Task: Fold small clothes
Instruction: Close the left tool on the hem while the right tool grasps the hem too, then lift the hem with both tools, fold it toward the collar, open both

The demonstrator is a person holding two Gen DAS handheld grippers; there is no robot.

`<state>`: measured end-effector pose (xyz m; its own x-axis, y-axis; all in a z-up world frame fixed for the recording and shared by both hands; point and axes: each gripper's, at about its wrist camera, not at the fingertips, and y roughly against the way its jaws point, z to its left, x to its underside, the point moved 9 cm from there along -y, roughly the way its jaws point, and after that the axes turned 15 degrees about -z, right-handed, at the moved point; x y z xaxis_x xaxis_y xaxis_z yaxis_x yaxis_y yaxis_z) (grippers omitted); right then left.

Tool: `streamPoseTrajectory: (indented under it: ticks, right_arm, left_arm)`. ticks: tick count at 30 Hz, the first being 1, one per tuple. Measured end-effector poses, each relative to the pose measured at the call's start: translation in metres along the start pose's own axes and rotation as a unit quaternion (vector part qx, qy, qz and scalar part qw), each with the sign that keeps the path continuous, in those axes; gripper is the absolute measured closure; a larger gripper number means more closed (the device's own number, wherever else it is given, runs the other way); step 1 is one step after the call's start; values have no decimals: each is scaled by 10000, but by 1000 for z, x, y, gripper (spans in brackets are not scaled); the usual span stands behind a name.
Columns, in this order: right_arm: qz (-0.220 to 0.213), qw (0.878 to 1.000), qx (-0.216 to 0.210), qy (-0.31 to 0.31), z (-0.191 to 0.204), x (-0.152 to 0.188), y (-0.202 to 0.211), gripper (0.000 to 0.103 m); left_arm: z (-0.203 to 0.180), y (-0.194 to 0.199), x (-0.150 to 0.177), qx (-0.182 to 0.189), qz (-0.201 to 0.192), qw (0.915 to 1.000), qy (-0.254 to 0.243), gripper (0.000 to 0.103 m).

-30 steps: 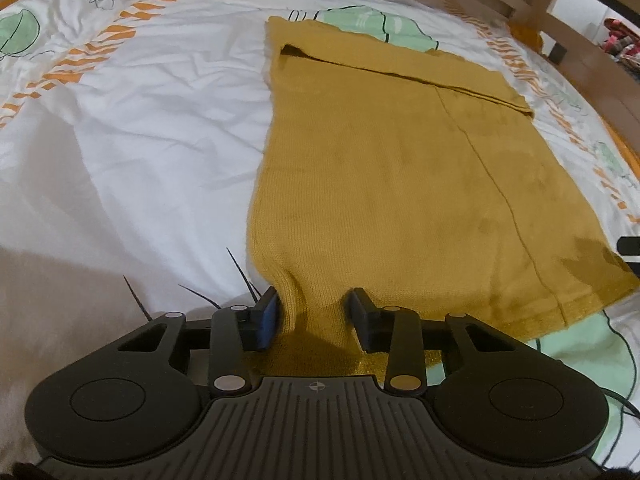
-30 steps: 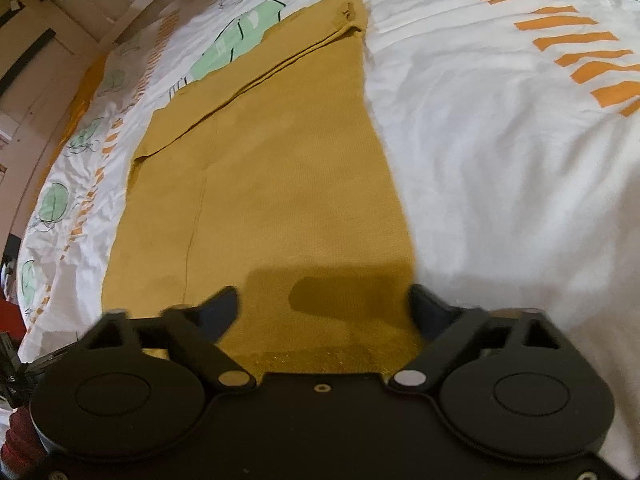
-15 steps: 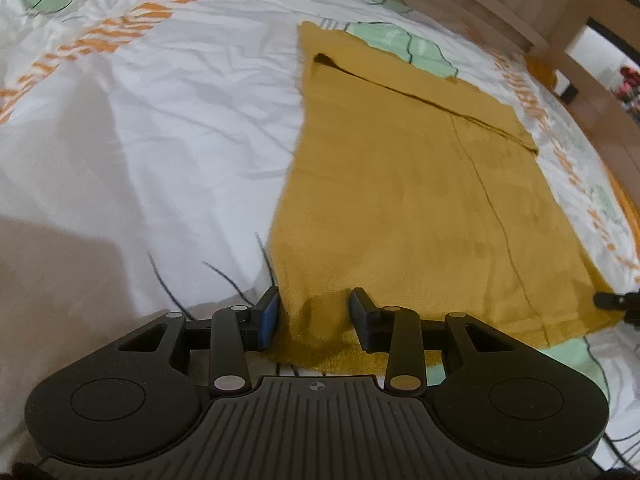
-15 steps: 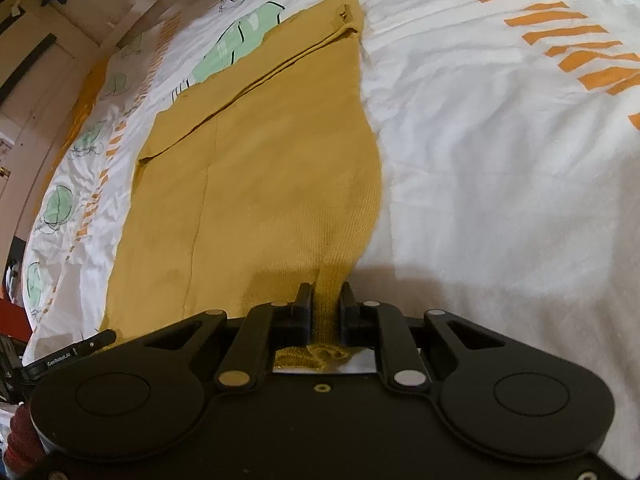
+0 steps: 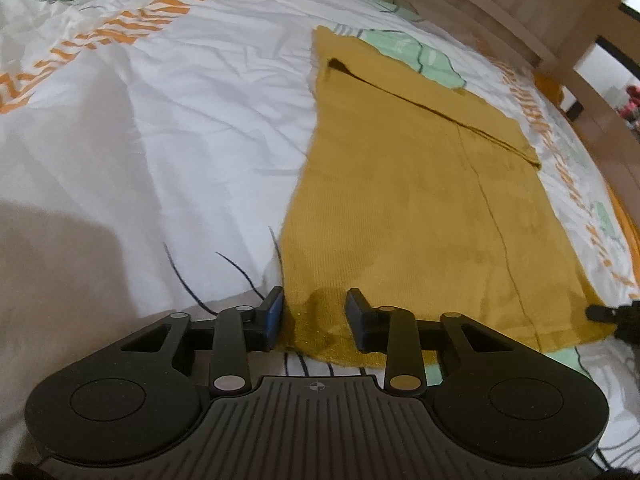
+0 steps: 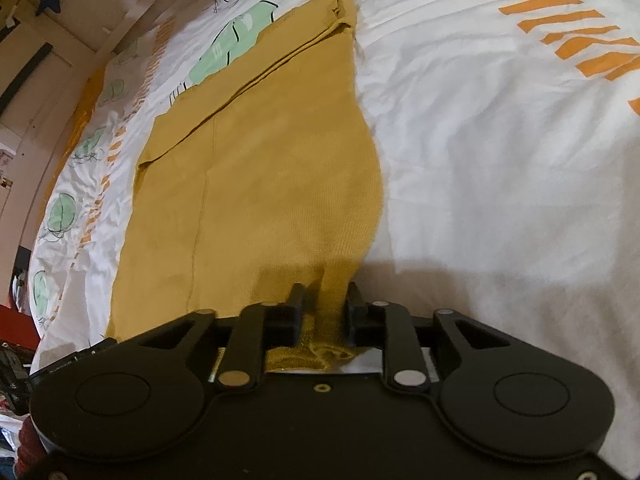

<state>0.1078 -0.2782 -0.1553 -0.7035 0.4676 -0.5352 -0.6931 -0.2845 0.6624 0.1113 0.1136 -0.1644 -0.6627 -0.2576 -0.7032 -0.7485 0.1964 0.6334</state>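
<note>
A mustard-yellow knit garment lies flat on the bed, its far part folded over in a band. My left gripper is open, its jaws straddling the garment's near left corner, with cloth between them. In the right wrist view the same garment stretches away from me. My right gripper is shut on the garment's near right corner, and the cloth bunches between the jaws and is pulled up into a ridge. The right gripper's tip shows at the left wrist view's right edge.
A white duvet with orange stripes and green leaf prints covers the bed. A wooden bed frame runs along the far side. In the right wrist view, room clutter lies beyond the bed's left edge.
My right gripper went from wide open to shut on the garment's corner, pulling the cloth up. My left gripper shifted left, staying open over its corner.
</note>
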Motion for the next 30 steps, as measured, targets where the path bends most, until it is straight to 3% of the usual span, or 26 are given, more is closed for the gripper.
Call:
streamPoseTrajectory:
  ticks: [3, 8, 11, 14, 17, 30]
  right_arm:
    - [-8, 10000, -9, -28, 0, 0, 0, 67]
    - [-9, 9999, 18, 127, 2, 1, 0, 67]
    - [-90, 9996, 85, 268, 4, 1, 1, 81]
    - [-351, 9989, -89, 287, 9, -6, 10, 84]
    - [-591, 9973, -375, 237, 18, -16, 17, 85]
    - [-1275, 9840, -1188, -374, 41, -82, 15, 85]
  left_arm:
    - [5, 0, -1, -12, -47, 9998, 215, 77]
    - [3, -3, 2, 32, 25, 9999, 158, 97]
    - [1, -1, 0, 101, -35, 9999, 94, 97]
    - [1, 4, -8, 257, -182, 9989, 354, 97]
    - [2, 9, -20, 377, -329, 9969, 610, 97]
    - [-8, 7, -103, 611, -1035, 9889, 877, 97]
